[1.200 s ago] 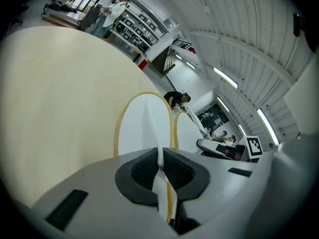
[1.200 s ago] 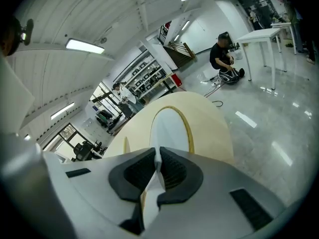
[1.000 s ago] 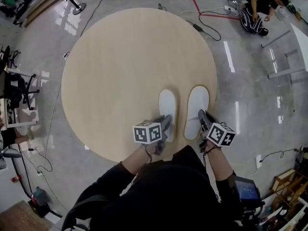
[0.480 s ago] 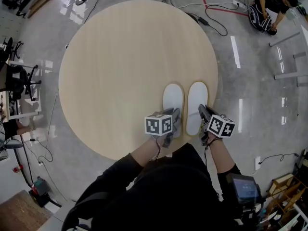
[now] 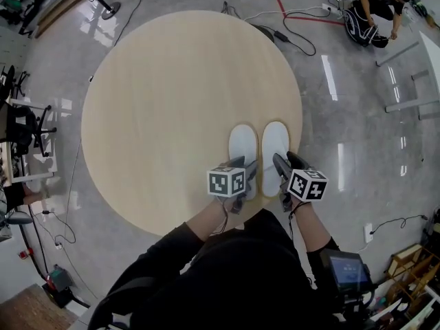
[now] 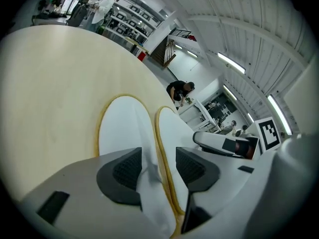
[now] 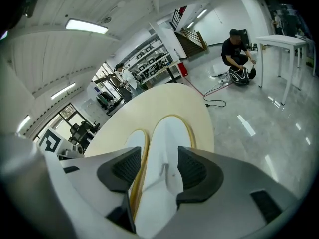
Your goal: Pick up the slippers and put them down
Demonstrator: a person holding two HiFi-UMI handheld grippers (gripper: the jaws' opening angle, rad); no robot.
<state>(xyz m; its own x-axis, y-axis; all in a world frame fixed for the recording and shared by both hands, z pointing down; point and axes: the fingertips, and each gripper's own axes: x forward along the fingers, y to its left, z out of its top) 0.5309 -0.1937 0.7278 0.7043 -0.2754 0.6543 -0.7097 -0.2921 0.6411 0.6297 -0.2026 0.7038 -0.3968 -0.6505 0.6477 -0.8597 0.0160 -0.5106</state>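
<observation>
Two white slippers with tan rims lie side by side, toes away from me, on the round wooden table (image 5: 172, 95) near its front edge. The left slipper (image 5: 242, 143) (image 6: 122, 128) has its heel between the fingers of my left gripper (image 5: 243, 176) (image 6: 158, 166). Those jaws are opening and the pads stand off the fabric. The right slipper (image 5: 276, 143) (image 7: 169, 138) lies the same way under my right gripper (image 5: 284, 169) (image 7: 159, 171), whose jaws are also opening, clear of the heel on both sides. Both heels are hidden in the head view.
The slippers lie close to the table's right front rim. On the floor beyond are cables (image 5: 289, 29), a crouching person (image 5: 375, 9) with a bag, and a white table frame (image 5: 412, 67). Office chairs (image 5: 27, 126) stand at the left.
The two slippers were angled with a gap; now they lie parallel and close together. Both grippers have come down a little, and their jaws have spread off the heels.
</observation>
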